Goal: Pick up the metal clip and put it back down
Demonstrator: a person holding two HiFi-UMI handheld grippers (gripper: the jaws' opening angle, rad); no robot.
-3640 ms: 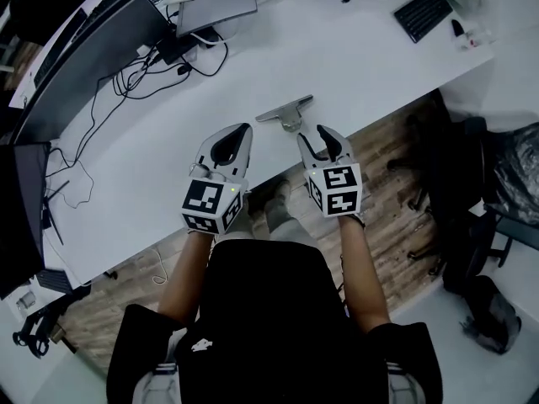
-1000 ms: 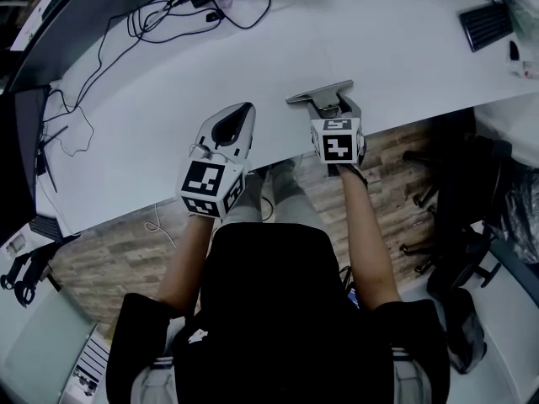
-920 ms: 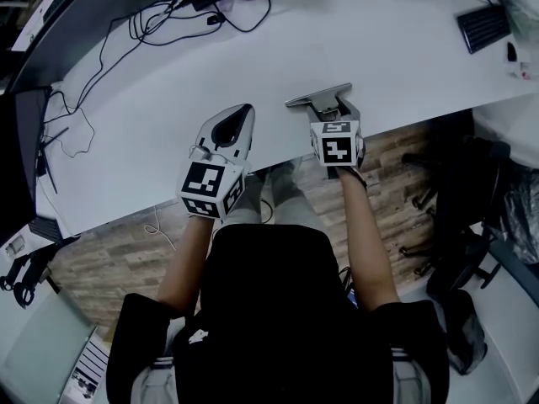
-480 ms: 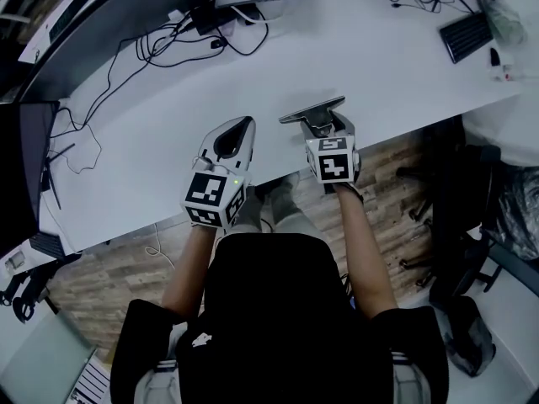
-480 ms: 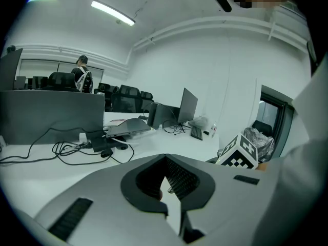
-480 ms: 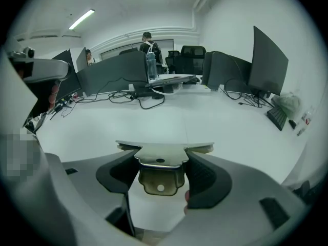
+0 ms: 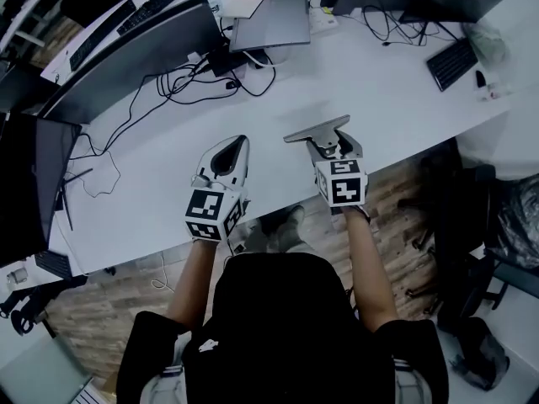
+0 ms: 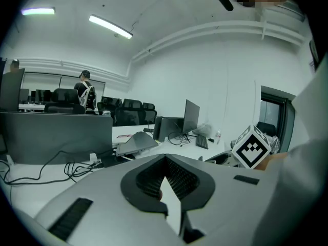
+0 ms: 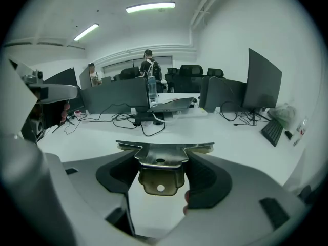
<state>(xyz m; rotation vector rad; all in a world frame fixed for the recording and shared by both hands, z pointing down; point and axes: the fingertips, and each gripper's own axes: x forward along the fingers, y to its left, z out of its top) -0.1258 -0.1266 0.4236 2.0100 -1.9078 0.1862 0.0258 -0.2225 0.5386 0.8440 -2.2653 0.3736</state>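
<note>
The metal clip, a T-shaped steel plate with a bent tab, sits between the jaws of my right gripper, which is shut on it near the front edge of the white desk. A faint shadow lies on the desk behind it, so it looks lifted a little. In the right gripper view the clip has its crossbar across the jaw tips of the right gripper. My left gripper rests to the left over the desk, shut and empty; the left gripper shows nothing between its pads.
A closed laptop, monitors and tangled black cables fill the back of the desk. A keyboard lies at the far right. An office chair stands on the floor to the right.
My right gripper went from open beside the clip to shut on it and now holds it slightly off the desk. The left gripper stayed put. The head view shifted.
</note>
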